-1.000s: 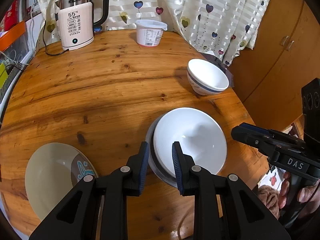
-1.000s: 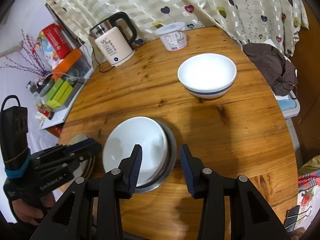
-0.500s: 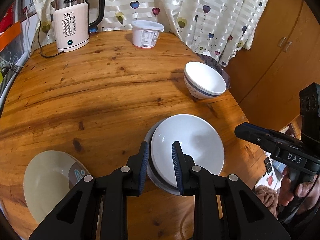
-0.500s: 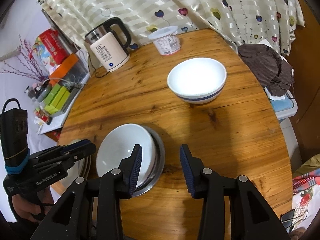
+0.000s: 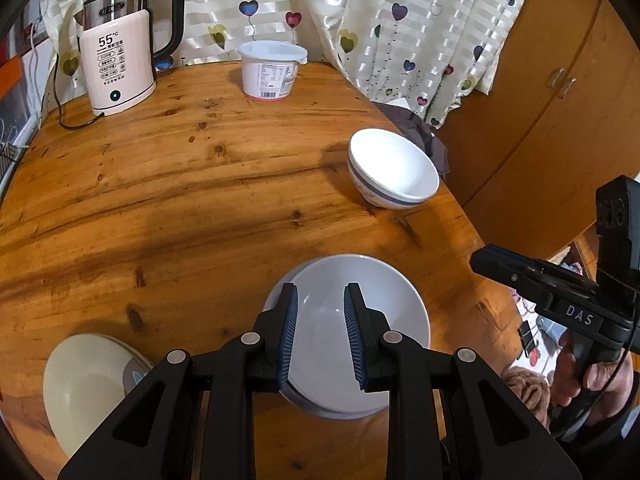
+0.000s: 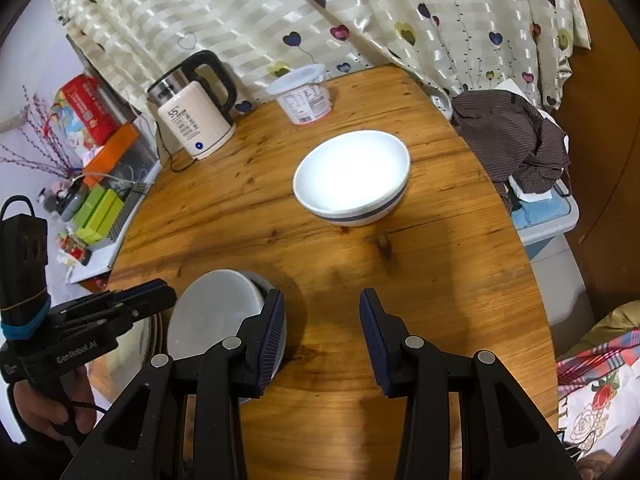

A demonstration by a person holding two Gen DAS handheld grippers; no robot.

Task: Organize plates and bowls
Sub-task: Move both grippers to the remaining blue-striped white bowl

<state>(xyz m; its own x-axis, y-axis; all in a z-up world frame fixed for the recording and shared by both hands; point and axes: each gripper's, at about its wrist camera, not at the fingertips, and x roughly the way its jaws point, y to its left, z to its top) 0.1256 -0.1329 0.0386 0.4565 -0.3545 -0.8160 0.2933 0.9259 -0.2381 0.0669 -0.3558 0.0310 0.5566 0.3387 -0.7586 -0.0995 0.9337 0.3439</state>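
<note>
A white bowl point(image 5: 392, 320) sits nested in a grey dish at the near edge of the round wooden table point(image 5: 200, 200); it also shows in the right wrist view point(image 6: 216, 312). My left gripper point(image 5: 318, 332) hovers open and empty above this bowl. A white bowl with a blue band point(image 5: 394, 170) stands apart at the right side, and in the right wrist view point(image 6: 352, 176) it is ahead of my right gripper point(image 6: 322, 332), which is open and empty over bare wood. A cream plate point(image 5: 84, 384) lies at the near left.
An electric kettle point(image 5: 116, 60) with its cord and a lidded white tub point(image 5: 270, 68) stand at the table's back by the curtain. A brown cloth point(image 6: 516, 136) lies on a box beside the table's right edge. A wooden cabinet point(image 5: 560, 80) is at right.
Both grippers have pulled back and risen, so the stacked bowl sits lower in both views. The right gripper has turned toward the blue-banded bowl. Nothing was taken or released.
</note>
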